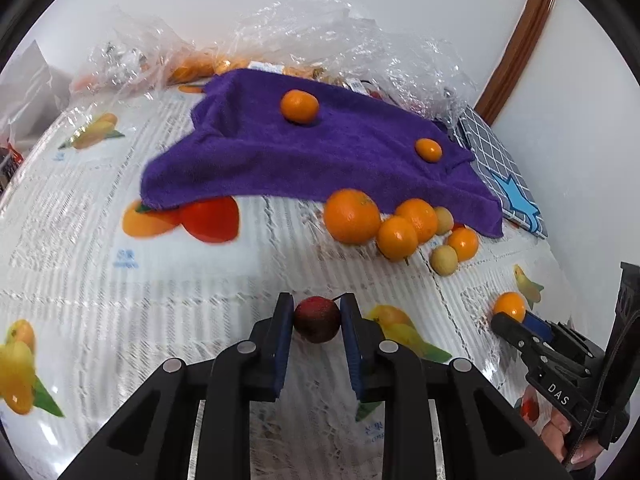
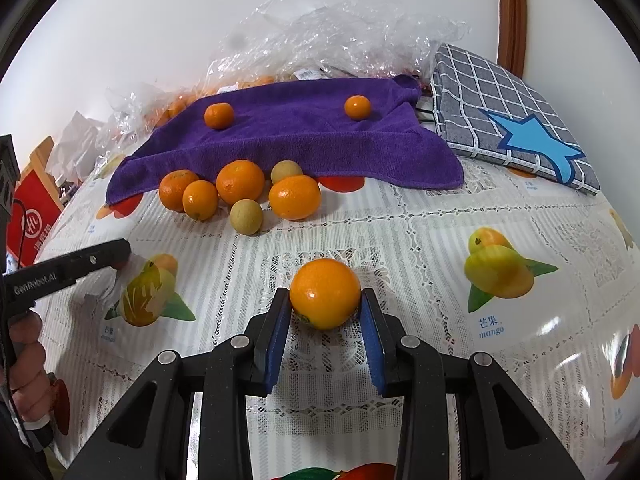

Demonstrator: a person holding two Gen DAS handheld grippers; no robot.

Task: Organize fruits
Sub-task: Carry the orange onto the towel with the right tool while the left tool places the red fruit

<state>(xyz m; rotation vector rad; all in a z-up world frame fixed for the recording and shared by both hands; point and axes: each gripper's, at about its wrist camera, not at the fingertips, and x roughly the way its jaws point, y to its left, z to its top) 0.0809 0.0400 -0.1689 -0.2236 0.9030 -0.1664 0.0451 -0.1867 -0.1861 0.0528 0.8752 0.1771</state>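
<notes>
White wall (image 2: 160, 20) behind; brown wooden trim (image 2: 510, 12) at right. Table (image 2: 400, 240) under fruit-print lace-pattern cover, glossy reflections.

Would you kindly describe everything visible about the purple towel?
The purple towel is a plush, fuzzy cloth, spread out and slightly rumpled, draped over something raised at the back of the table. Two small oranges rest on top. Its front edge hangs down behind a cluster of fruit, and crinkled clear plastic lies behind it.
</notes>
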